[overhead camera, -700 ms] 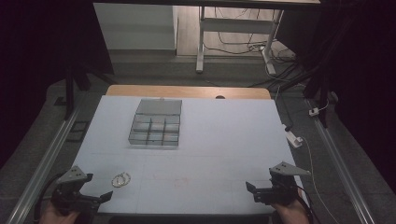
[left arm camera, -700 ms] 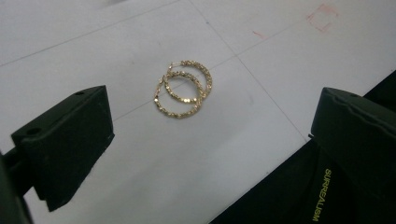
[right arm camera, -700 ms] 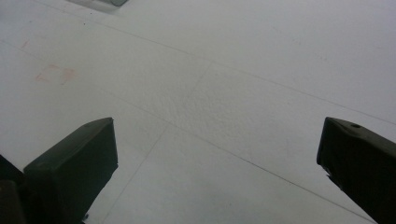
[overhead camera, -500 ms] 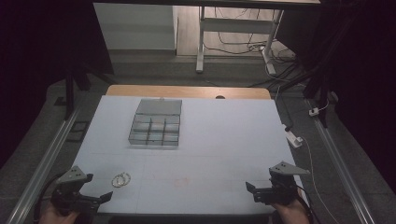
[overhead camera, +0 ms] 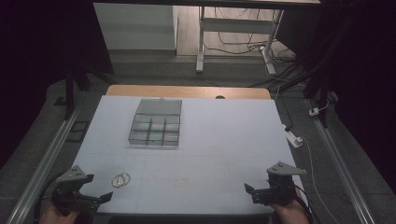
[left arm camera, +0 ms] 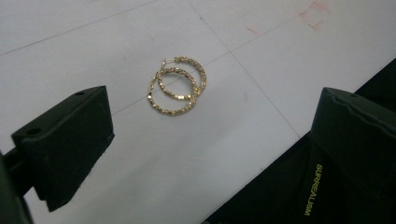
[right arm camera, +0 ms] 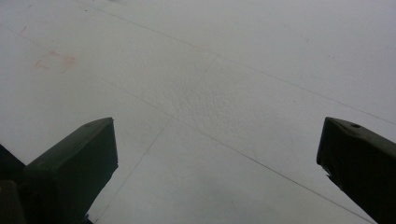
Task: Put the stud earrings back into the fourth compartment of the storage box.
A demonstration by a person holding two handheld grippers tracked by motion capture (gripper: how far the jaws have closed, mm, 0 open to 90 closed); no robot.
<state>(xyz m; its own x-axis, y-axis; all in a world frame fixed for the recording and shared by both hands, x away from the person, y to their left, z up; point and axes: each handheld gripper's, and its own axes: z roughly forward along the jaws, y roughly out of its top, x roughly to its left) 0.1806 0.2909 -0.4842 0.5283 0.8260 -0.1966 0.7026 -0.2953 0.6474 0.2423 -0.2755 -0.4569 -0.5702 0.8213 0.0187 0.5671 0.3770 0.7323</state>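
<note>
Two hoop earrings (overhead camera: 121, 179) are lying flat on the white table (overhead camera: 210, 140) in the high view, at about 7 o'clock of the tabletop, just up and to the right of the left gripper (overhead camera: 95, 200). Left gripper is sitting at the 7 o'clock corner with jaws spread and nothing between them. Right gripper (overhead camera: 252, 192) is sitting at 5 o'clock, jaws also apart and holding nothing. Clear compartment box (overhead camera: 155, 123) is standing at about 11 o'clock of the table's centre, lid tipped back, six cells; cannot tell any contents from here.

Left gripper view: earrings (left arm camera: 176, 85) are lying ahead of the jaws at 12 o'clock, between the two black jaws but farther out, not touched. Gold, textured, glittery rims, thin. Hoops are overlapping, one shifted toward 1 o'clock of the other, so the pair's long axis is running 7 to 1 o'clock.

Right gripper view: both jaws are standing wide apart over the bare table (right arm camera: 224, 93), with faint grid lines and a red mark (right arm camera: 52, 60) at 10 o'clock.
</note>
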